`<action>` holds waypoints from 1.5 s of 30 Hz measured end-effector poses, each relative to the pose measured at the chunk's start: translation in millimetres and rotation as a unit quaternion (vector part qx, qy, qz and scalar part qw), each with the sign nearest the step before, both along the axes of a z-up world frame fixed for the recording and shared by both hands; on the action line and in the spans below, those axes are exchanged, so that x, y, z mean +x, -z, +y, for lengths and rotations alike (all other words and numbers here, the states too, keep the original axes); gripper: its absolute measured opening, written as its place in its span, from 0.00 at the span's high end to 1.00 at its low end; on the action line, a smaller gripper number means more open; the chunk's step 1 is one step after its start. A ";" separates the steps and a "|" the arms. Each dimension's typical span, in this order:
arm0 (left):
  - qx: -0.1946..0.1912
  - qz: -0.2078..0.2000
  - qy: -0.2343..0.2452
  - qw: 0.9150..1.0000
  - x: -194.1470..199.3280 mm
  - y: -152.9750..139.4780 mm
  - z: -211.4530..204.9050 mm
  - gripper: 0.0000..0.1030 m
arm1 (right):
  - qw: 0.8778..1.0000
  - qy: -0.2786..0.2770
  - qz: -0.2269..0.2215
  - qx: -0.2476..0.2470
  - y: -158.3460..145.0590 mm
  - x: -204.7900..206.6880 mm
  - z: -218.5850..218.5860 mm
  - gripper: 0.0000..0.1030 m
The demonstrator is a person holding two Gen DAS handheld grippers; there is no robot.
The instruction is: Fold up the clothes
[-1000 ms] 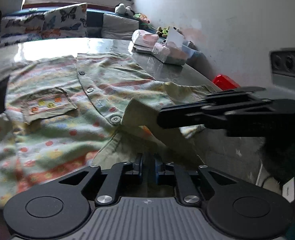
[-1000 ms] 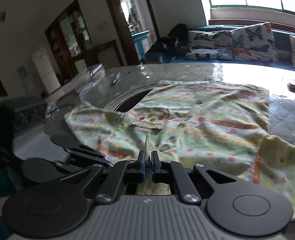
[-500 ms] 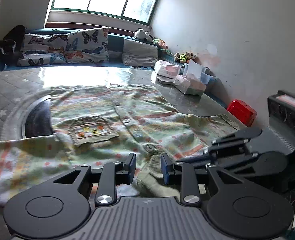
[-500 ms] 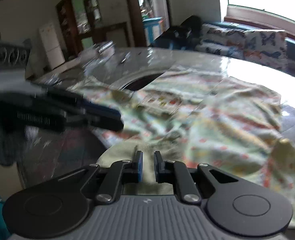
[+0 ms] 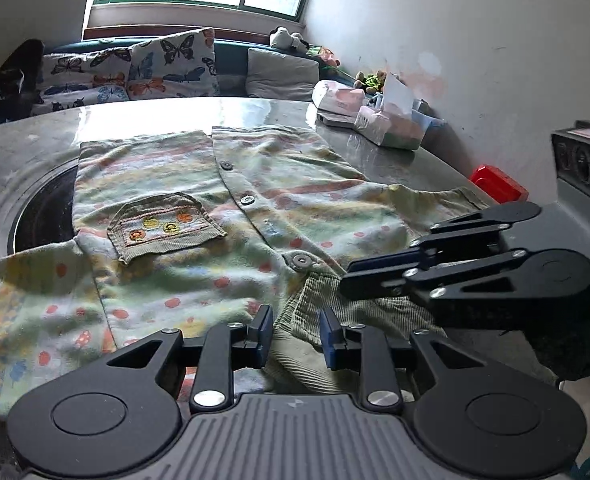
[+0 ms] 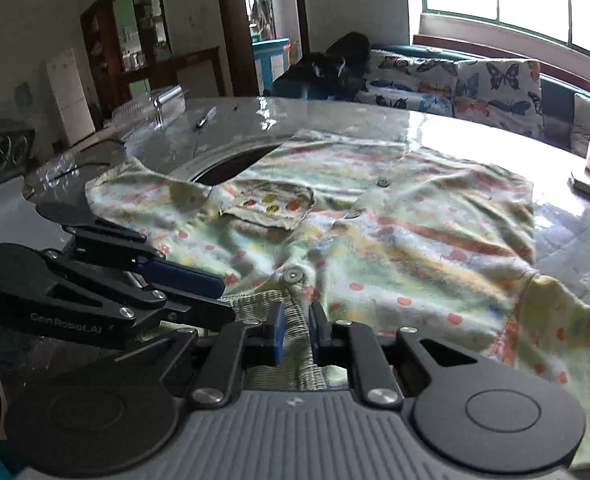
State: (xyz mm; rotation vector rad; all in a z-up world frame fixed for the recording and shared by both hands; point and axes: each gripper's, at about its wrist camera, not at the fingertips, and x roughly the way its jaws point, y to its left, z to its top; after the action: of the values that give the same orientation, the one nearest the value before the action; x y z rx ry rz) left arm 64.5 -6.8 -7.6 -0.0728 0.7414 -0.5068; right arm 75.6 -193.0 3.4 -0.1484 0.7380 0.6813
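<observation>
A pale green shirt with coloured dots and stripes lies spread and buttoned on the grey table, its pocket facing up. The green corduroy collar rests at the near edge. My left gripper stands open just above the collar, holding nothing. From the right, my right gripper reaches over the same collar. In the right wrist view, my right gripper is narrowly open with the collar lying loose below its fingers, and my left gripper comes in from the left over the shirt.
A round dark opening in the table lies partly under the shirt's left side. Tissue packs and a box sit at the far right edge, with a red object below by the wall. Butterfly cushions line the bench behind.
Both grippers were shut on the collar one second ago and have since opened and let it go. The collar now lies on the table, and both grippers have drawn back slightly.
</observation>
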 end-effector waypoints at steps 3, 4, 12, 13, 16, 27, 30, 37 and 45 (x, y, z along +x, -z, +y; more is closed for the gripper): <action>0.003 -0.002 0.000 1.000 -0.9 -0.4 -1.0 0.74 | 1.000 0.009 0.009 -0.006 7.3 -0.2 -4.9 0.82; 0.003 -0.001 -0.001 1.000 -0.8 -0.8 -0.9 0.74 | 1.000 0.011 0.008 -0.004 7.7 -0.8 -6.3 0.80; 0.006 -0.004 -0.007 1.000 -3.4 -4.6 -2.6 0.67 | 0.996 0.086 -0.010 0.022 -7.7 -2.3 -54.6 0.56; 0.006 -0.006 -0.007 1.000 -3.8 -5.2 -3.2 0.63 | 0.994 0.106 -0.011 0.023 -8.0 -1.5 -65.5 0.55; 0.008 -0.008 -0.005 1.000 -4.9 -6.9 -5.3 0.58 | 0.985 0.168 -0.014 0.022 -7.4 1.1 -100.9 0.50; 0.016 -0.021 -0.022 0.999 -4.0 -15.4 -6.5 0.42 | 0.935 0.353 -0.019 0.010 14.2 5.6 -220.4 0.43; 0.020 -0.020 -0.023 0.999 -3.3 -15.5 -8.0 0.41 | 0.924 0.381 -0.026 0.004 17.7 3.9 -240.3 0.43; 0.025 -0.020 -0.025 0.999 -2.6 -16.9 -11.1 0.38 | 0.911 0.409 -0.041 0.032 14.5 -3.2 -261.7 0.42; 0.029 -0.022 -0.028 0.999 -3.6 -18.3 -12.6 0.36 | 0.896 0.443 -0.033 0.018 21.0 11.2 -281.0 0.45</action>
State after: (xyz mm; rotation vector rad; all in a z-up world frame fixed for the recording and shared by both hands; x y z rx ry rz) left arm 60.9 -19.3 10.7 -0.0271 0.7091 -0.4324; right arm 86.9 -474.0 -17.6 0.1994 0.6390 -0.1865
